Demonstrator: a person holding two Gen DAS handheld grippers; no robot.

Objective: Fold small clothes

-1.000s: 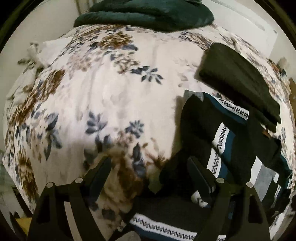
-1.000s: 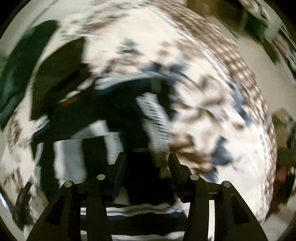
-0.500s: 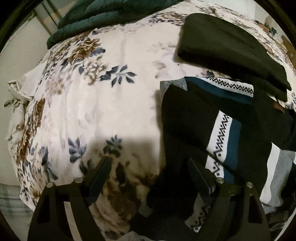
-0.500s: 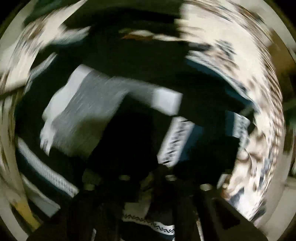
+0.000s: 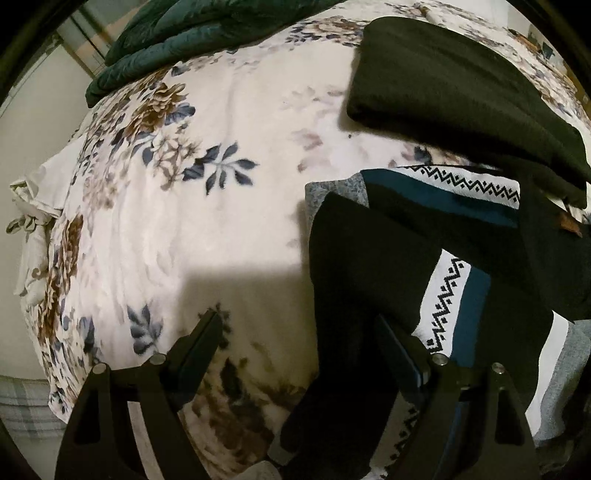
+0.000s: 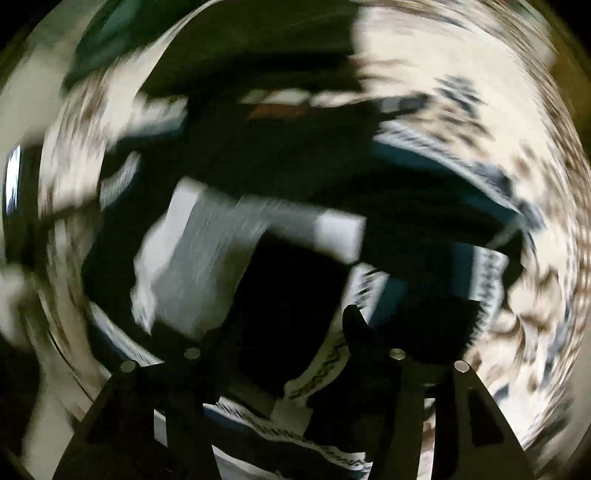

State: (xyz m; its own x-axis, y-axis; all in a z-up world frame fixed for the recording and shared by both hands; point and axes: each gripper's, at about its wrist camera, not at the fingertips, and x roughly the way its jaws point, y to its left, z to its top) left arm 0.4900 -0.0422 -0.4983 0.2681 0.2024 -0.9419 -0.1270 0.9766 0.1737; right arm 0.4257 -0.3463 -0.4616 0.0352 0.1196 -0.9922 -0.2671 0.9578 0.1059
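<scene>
A black sweater (image 5: 373,266) with white zigzag bands, teal and grey stripes lies partly folded on a floral bedspread (image 5: 207,206). My left gripper (image 5: 295,332) is open just above the sweater's left edge, its right finger (image 5: 399,350) over the black fabric, its left finger over the bedspread. In the blurred right wrist view the same sweater (image 6: 295,173) fills the middle. My right gripper (image 6: 291,332) is open above it with nothing between its fingers.
A folded dark olive garment (image 5: 454,92) lies on the bed just behind the sweater. A dark green quilt (image 5: 192,33) is bunched at the far edge. The bed's left edge drops off beside a pale wall (image 5: 33,122).
The left gripper has moved forward and right over the sweater's folded edge. The right gripper, narrower a second ago, has opened and swung fast over the sweater; its view stays blurred.
</scene>
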